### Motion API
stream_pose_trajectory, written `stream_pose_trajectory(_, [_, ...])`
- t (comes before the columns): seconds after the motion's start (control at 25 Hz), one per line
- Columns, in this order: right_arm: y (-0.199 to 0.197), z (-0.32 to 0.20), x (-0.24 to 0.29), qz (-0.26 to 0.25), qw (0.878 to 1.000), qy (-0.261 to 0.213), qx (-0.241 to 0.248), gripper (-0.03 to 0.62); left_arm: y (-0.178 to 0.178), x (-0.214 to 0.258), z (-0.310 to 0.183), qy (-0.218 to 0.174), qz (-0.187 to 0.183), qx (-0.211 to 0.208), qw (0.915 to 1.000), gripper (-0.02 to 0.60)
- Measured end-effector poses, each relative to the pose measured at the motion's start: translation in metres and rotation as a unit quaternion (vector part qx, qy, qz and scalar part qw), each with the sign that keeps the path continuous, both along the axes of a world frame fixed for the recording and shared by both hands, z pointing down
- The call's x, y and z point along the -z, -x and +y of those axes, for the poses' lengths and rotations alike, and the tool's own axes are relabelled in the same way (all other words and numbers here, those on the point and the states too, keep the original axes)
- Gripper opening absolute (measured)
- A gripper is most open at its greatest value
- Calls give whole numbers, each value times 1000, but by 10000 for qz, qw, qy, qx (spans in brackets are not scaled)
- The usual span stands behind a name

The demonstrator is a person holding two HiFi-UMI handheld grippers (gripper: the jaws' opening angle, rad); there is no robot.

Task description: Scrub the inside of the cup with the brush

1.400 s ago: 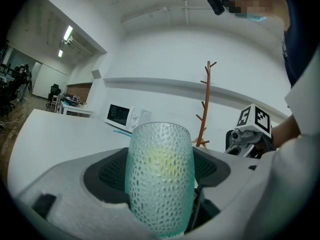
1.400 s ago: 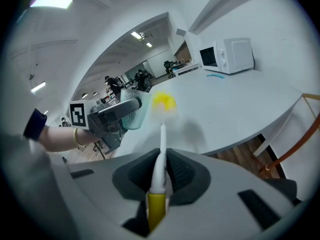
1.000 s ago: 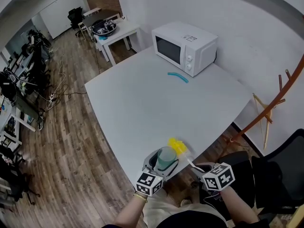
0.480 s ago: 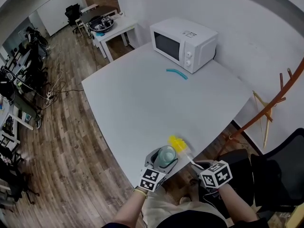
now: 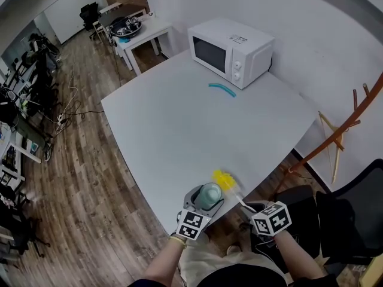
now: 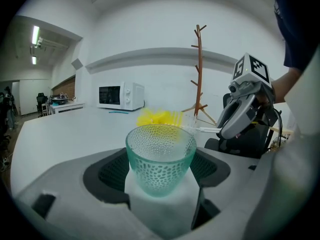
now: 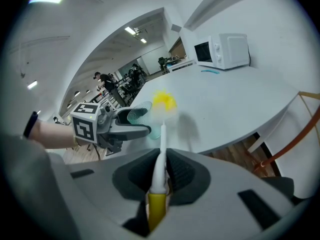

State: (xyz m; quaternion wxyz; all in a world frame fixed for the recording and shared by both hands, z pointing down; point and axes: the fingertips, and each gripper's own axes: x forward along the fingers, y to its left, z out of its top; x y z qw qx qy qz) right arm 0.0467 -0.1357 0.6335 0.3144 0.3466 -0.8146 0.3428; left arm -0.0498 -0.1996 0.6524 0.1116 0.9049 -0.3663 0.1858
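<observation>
Low in frame, the left gripper (image 5: 203, 203) clamps the cup (image 6: 160, 159) upright for access. The right gripper (image 7: 159, 176) pinches the brush (image 7: 162, 134), bristles beside its rim.

The broad, pale-grey rectangular worktop (image 5: 173, 136) stands on a brown wood-plank floor (image 5: 78, 178). At its far corner sits a white boxy microwave oven (image 5: 230, 51) (door shut, dark window, two knobs on its right side). A small curved turquoise strip (image 5: 222, 90) lies flat on the surface just in front of the oven, not touching it.
</observation>
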Motion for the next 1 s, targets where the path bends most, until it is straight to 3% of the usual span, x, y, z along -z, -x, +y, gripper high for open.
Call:
stream_pose_trajectory(0.36, [-14,0,25,-12,9986,-383,-366,52,14,6,8,171,-109,106,9997,376])
stream_pose_trajectory(0.84, [-26,48,63,-503,9947,-828,-333,52,25,68,66,-264,337,895,9951,366])
stream_pose_trajectory(0.88, [-27,52,65,-550,9944,-847,-313,52,21,73,74,-334,356,918,9946,346])
stream_pose_trajectory(0.92, [-29,57,66,-592,9941,-862,-288,52,17,77,82,-400,339,938,9942,286])
stream_pose_trajectory(1.0, [-32,67,67,-665,9936,-886,-230,52,10,81,98,-487,264,1006,9934,128])
